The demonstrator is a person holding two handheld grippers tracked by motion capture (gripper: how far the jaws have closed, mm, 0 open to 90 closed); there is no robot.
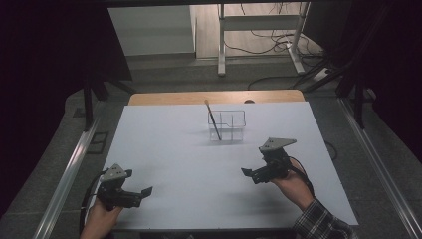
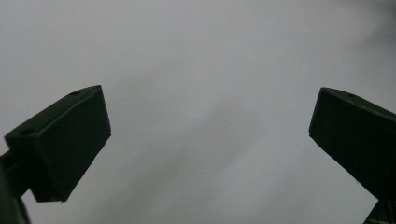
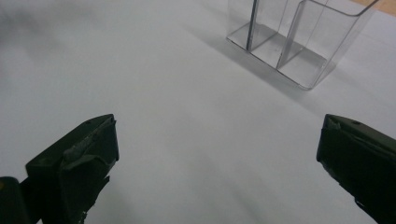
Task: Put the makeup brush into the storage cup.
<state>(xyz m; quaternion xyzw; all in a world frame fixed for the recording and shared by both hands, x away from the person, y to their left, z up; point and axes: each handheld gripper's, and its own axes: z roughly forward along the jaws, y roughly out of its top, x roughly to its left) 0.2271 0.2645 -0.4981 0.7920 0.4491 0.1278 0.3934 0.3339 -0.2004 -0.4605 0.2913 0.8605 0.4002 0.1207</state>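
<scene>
Two hands come in at the bottom edge of the high view, each holding a claw low over the white table (image 1: 199, 164). One sleeve is plaid. On the near left the left claw (image 1: 146, 191) has its jaws apart and nothing between them; on the near right the right claw (image 1: 247, 172), also spread and empty, points toward the middle. Well beyond both, toward the far edge, stands a clear divided organizer (image 1: 227, 125), and a thin brush (image 1: 213, 119) leans tilted in its left compartment. A strip of bare wood shows behind the white sheet. Grey floor, metal rails, a white frame and loose cables lie around, with dark curtains at the sides.

From the left gripper view, the left claw (image 2: 210, 135) stands wide apart over plain white surface.

From the right gripper view, the right claw (image 3: 217, 149) is spread wide too, with the organizer (image 3: 322, 42) ahead and well apart at upper right, casting a soft shadow.
</scene>
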